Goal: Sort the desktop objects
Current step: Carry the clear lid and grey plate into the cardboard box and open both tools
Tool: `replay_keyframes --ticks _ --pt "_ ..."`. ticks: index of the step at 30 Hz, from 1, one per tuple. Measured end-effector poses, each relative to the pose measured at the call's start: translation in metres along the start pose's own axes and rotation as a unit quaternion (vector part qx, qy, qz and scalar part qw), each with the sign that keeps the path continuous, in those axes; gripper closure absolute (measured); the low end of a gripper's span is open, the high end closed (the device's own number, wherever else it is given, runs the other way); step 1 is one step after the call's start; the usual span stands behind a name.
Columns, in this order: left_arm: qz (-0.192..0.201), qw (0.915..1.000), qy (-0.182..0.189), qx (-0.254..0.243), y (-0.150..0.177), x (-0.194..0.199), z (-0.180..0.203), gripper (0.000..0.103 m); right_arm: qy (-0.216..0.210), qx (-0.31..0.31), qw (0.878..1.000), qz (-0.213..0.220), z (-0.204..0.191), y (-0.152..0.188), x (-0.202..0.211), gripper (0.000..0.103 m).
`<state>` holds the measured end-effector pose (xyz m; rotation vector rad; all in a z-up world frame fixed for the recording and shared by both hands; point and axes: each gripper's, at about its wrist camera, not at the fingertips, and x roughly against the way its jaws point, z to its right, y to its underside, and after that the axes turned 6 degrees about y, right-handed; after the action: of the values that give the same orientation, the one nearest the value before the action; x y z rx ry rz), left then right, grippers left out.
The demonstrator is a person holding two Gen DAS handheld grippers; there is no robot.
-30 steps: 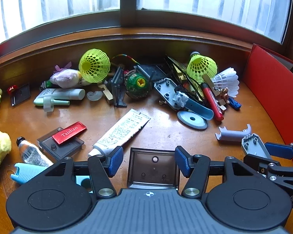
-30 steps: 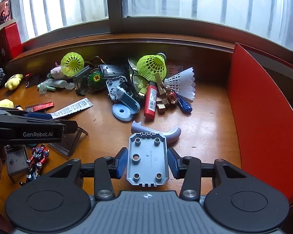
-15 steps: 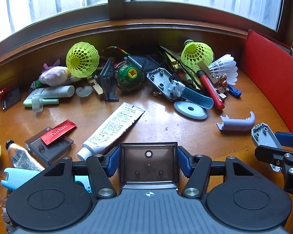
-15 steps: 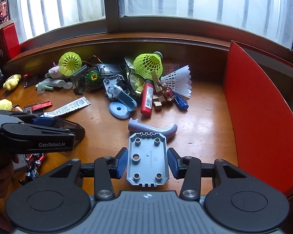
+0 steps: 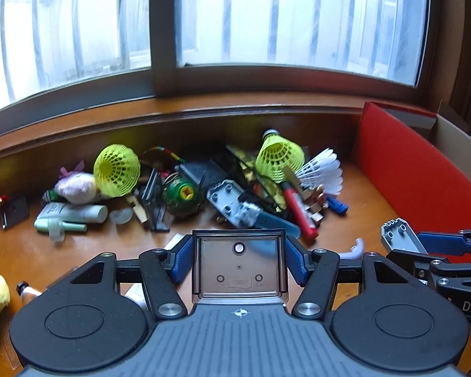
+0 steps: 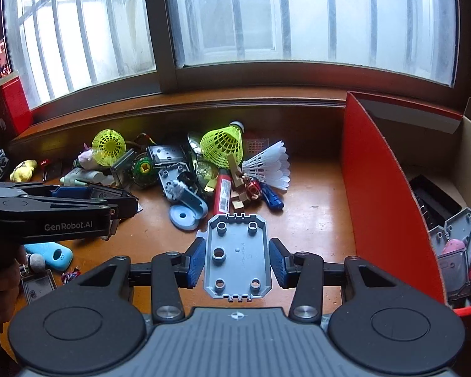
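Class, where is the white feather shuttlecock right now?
The white feather shuttlecock lies on the desk right of the yellow-green shuttlecock, left of the red box wall.

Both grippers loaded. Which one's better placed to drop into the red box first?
Right, probably. The right gripper holds the grey plate beside the red box, whose open interior shows just to its right. The left gripper, shut on the smoky tray, sits farther left, over the desk.
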<state>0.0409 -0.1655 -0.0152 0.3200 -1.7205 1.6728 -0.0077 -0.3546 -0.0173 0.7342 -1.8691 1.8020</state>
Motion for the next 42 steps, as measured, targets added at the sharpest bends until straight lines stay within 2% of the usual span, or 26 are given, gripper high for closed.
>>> replay_keyframes --ticks 13,21,29,37,42 --pt "0.028 0.9986 0.031 -0.031 -0.029 -0.009 0.056 0.042 0.013 -0.015 0.999 0.051 0.040 -0.014 0.033 0.057" --pt "0.063 0.9942 0.062 -0.061 -0.056 -0.009 0.111 0.042 0.025 -0.029 0.996 0.085 0.084 -0.021 0.055 0.057" --pt "0.080 0.9888 0.089 -0.089 -0.072 -0.020 0.167 0.042 0.038 -0.041 0.991 0.118 0.129 -0.027 0.077 0.057" --pt "0.080 0.9832 0.117 -0.115 -0.097 -0.052 0.222 0.042 0.067 -0.064 0.988 0.120 0.186 -0.026 0.077 0.057" --pt "0.061 0.9810 0.132 -0.128 -0.110 -0.079 0.252 0.042 0.087 -0.083 0.987 0.108 0.220 -0.026 0.068 0.057"
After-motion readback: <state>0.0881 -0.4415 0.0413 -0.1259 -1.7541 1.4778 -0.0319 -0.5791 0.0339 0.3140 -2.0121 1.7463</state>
